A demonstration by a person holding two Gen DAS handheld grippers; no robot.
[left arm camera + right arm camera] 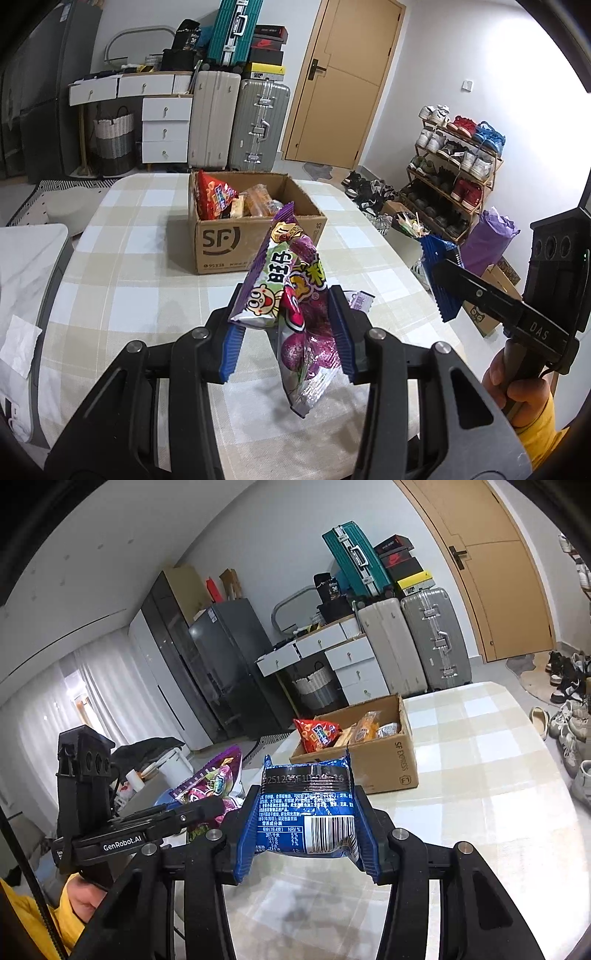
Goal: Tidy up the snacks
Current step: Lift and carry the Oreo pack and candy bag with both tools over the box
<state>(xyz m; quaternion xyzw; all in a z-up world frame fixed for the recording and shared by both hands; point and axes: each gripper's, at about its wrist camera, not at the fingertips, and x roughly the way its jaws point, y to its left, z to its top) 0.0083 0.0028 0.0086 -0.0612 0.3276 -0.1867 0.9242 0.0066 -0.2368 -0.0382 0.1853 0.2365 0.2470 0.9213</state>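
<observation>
The left gripper (286, 325) pinches a purple candy bag (295, 295) and the right gripper (306, 834) a blue packet (308, 812), both short of the cardboard box (236, 243); each should clear its near wall before releasing.

Purple candy bag (295, 295): glossy crinkled plastic film. Blue snack pack (308, 812): shiny foil-like wrapper. Cardboard box (229, 243): matt brown corrugated paper. Tablecloth (129, 295): checked, smooth, slight sheen. Left gripper (286, 332): matt black plastic, ribbed blue pads (231, 350), metal pins.
</observation>
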